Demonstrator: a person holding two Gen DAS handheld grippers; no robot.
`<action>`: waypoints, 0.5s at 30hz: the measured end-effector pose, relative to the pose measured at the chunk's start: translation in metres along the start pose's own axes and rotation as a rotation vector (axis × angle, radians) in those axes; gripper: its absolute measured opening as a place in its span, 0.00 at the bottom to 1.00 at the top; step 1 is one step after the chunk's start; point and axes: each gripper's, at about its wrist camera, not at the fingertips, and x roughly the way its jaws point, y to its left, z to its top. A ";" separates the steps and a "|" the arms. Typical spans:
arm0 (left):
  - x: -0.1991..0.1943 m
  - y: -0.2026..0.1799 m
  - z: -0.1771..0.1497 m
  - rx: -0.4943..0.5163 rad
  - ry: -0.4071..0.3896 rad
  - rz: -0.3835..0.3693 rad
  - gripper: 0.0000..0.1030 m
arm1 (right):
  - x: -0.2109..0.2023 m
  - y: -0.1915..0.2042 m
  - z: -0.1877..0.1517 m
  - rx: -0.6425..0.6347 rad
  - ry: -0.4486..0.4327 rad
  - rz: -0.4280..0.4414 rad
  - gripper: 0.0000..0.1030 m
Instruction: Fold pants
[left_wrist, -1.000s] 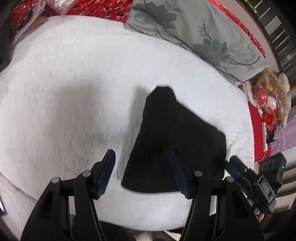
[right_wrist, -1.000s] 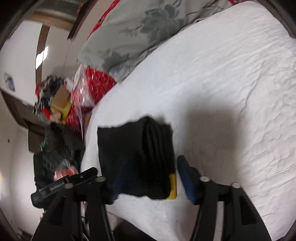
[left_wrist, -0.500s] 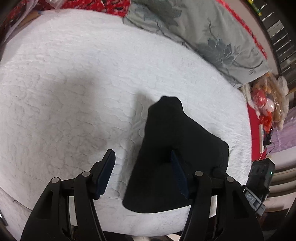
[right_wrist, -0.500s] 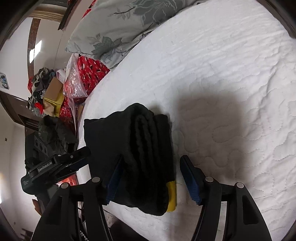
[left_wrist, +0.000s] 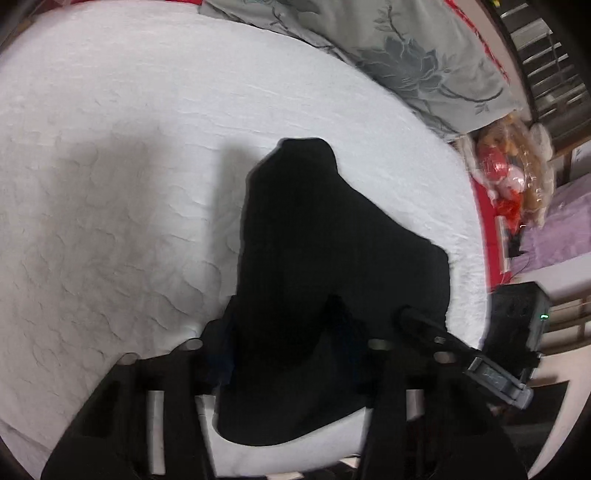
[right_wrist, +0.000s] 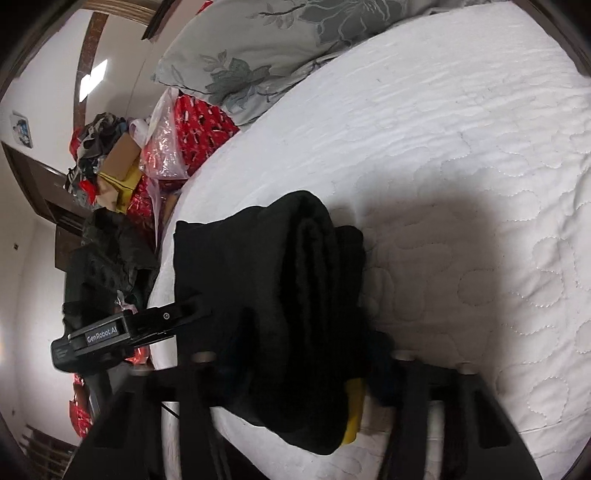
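Note:
The black pants lie folded in a thick bundle near the edge of the white quilted bed. My left gripper has its fingers on either side of the bundle's near end, with the cloth between the jaws. In the right wrist view the folded pants show stacked layers and a yellow tag. My right gripper straddles that end too, with the cloth between its fingers. The dark cloth hides both sets of fingertips.
A grey floral pillow lies at the bed's far side. Red bags and clutter sit beside the bed. Stuffed toys in a bag are off the bed's right edge. The bed edge runs just under both grippers.
Both grippers have moved forward onto the folded pants. Their fingers, clear of the bundle a second ago, now enclose its ends, and the gaps have narrowed.

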 end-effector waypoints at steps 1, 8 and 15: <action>-0.003 -0.004 -0.001 0.009 -0.013 0.012 0.36 | -0.002 -0.001 0.001 0.020 -0.001 0.011 0.33; -0.034 -0.029 -0.007 0.071 -0.129 0.118 0.32 | -0.018 0.018 0.003 0.020 -0.023 0.090 0.27; -0.064 -0.025 0.019 0.097 -0.215 0.186 0.32 | -0.015 0.044 0.024 0.005 -0.036 0.127 0.27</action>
